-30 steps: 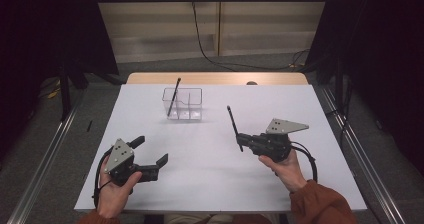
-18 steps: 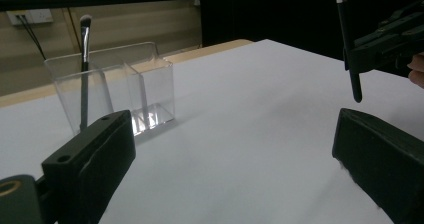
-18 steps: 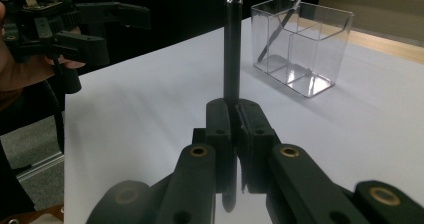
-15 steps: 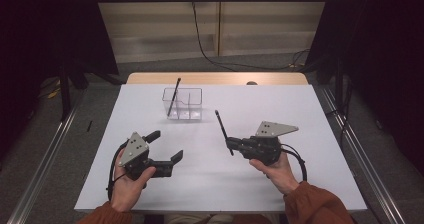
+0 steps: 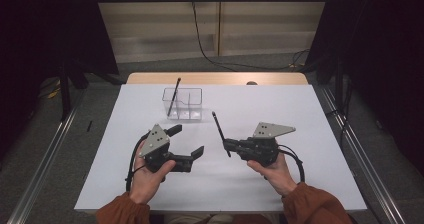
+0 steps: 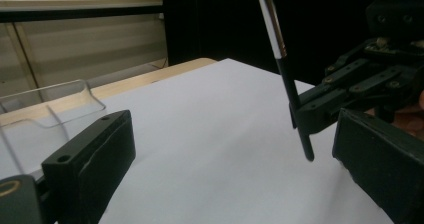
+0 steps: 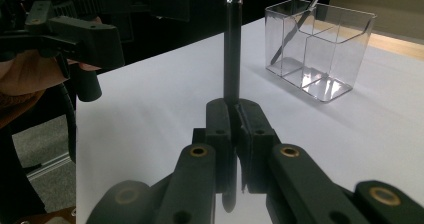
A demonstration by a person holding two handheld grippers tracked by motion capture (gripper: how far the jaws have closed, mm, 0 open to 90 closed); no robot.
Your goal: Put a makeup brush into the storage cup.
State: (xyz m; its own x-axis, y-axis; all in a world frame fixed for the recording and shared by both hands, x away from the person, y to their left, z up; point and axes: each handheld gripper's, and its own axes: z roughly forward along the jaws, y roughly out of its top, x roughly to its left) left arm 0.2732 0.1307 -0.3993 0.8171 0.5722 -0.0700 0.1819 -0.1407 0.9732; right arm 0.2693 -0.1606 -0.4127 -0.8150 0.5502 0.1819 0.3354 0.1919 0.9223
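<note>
The left claw (image 5: 187, 141), jaws wide apart and holding nothing, has moved in from the near left part of the counter (image 5: 320, 134) toward the centre over the last second. It now sits low over the white surface, its open jaws turned toward the right claw. The likely reading is a handover or a two-handed action on the pen (image 5: 218, 125): the empty claw is lining up on the pen's lower shaft, which the left gripper view shows standing just beyond its far jaw.

At the far centre of the counter stands a clear box (image 5: 183, 104) with inner partitions. One dark stick (image 5: 173, 96) leans in its left compartment, top end rising past the rim.

The right claw (image 5: 228, 145) has shifted slightly toward the centre and is clamped tight on the pen. The right gripper view shows both pads pressed against the black barrel (image 7: 232, 54), with the pen rising steeply from the jaws and its short lower end hanging below them, clear of the counter.

Count:
- claws: two
- pens held: one
- sticks in the box: one
- boxes: one
</note>
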